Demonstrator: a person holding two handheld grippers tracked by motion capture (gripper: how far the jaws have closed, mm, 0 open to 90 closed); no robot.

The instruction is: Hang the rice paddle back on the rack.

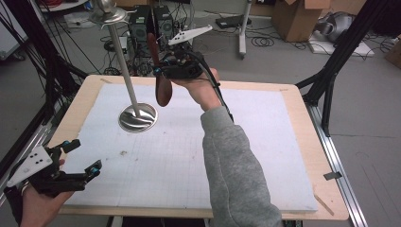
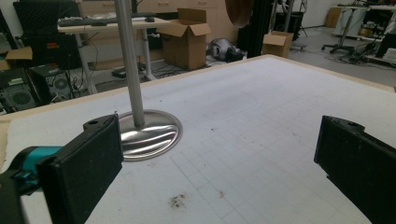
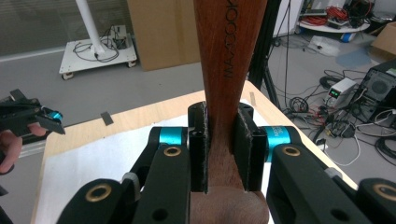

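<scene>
Right gripper raised, clamping wooden spoon (bowl down).

The hand-held gripper clamps a wooden spoon handle.

Grey sleeve; black grippers with teal, seemingly brass-ringed, joints.

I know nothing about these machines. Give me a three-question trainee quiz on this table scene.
1. True or false: the right tool is shut on the wooden spoon.
2. What stands on the white mat? A) a metal stand B) a glass bottle C) a stack of plates
3. Are the left tool's jaws open or shut?

Key: 1 true. 2 A, the metal stand, an upright pole on a round base. 3 open, with nothing between them.
</scene>
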